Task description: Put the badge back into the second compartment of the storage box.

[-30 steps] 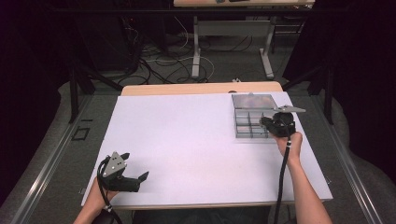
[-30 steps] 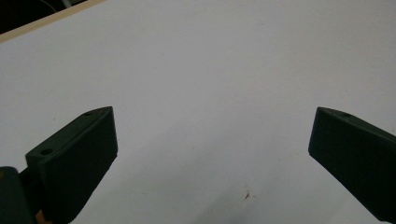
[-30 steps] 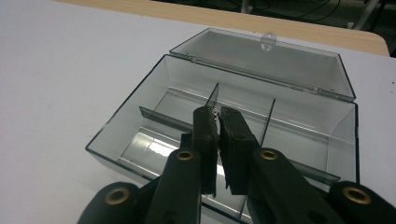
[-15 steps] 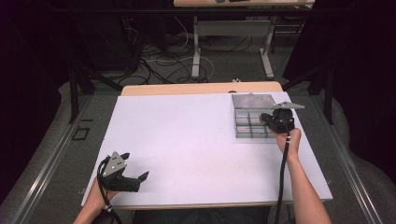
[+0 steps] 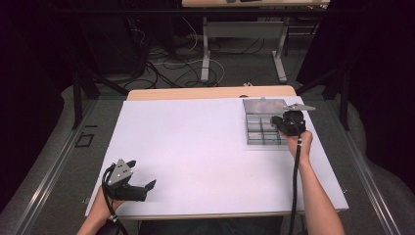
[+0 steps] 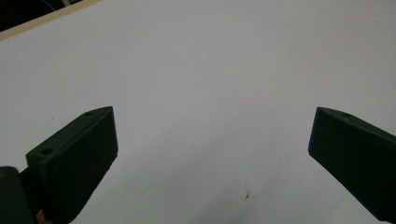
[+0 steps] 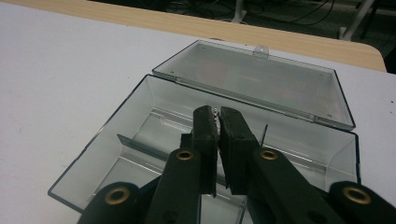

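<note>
A clear plastic compartment box (image 5: 257, 133) lies at the table's far right with its lid (image 5: 264, 105) folded open behind it. My right gripper (image 5: 280, 122) hovers over the box's right half. In the right gripper view its jaws (image 7: 216, 116) stand over the inner dividers of the box (image 7: 140, 121), shut on a tiny silvery piece like a screw (image 7: 215, 112) pinched at the tips. The open lid (image 7: 261, 79) lies flat beyond. My left gripper (image 5: 147, 186) rests near the front left corner of the white table, open (image 6: 212, 140), with nothing between its jaws.
The white tabletop (image 5: 195, 142) stretches between the two hands, with a wooden strip (image 5: 205, 93) along its far edge. Beyond the table stand desk legs and loose cables (image 5: 166, 58) on the floor. A small dark speck (image 6: 246, 196) marks the surface by the left gripper.
My right gripper has edged slightly farther over the box, still shut. The left gripper has stayed where it was.
</note>
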`<state>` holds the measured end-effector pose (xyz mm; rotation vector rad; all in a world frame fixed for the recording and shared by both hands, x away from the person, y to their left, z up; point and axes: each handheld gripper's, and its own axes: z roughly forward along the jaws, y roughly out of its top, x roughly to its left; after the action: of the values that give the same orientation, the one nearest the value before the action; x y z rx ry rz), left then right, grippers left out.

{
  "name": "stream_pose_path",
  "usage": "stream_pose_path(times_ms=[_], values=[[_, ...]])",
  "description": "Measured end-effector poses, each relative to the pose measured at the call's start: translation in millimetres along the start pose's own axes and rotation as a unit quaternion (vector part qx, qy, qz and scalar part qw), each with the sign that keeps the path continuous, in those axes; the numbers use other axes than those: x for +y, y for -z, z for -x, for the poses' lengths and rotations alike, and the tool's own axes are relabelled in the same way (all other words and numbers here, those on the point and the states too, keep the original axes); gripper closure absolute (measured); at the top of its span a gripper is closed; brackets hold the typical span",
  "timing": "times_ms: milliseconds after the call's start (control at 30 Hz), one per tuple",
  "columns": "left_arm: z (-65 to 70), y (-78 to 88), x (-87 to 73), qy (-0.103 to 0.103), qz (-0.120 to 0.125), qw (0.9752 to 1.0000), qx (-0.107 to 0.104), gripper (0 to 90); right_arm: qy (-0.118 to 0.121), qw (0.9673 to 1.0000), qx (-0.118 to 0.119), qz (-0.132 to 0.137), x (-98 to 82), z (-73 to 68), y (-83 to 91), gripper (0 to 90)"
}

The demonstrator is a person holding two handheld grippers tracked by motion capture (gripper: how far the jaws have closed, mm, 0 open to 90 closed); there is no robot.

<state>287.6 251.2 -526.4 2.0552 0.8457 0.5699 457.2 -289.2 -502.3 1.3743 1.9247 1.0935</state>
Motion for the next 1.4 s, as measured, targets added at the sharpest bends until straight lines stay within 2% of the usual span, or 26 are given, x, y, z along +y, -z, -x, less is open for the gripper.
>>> stream_pose_path(times_ms=[600,967,1233,1400], values=[[0.3,0.3,-0.3,0.0,0.0,1.0,0.0,1.7,0.017,0.9996,-0.008,-0.019,-2.3,1.8,-19.4,85.6],[0.3,0.4,-0.2,-0.001,0.0,1.0,-0.001,1.8,0.023,0.9984,-0.024,-0.046,-7.2,4.7,-30.7,85.4],[0.7,0.6,0.2,-0.004,-0.002,1.0,-0.001,1.8,0.03,0.9978,-0.031,-0.051,-8.6,3.6,-35.0,84.5],[0.7,1.3,0.0,-0.003,0.0,1.0,-0.003,1.9,0.027,0.9983,-0.025,-0.045,-7.5,5.1,-32.2,73.9]])
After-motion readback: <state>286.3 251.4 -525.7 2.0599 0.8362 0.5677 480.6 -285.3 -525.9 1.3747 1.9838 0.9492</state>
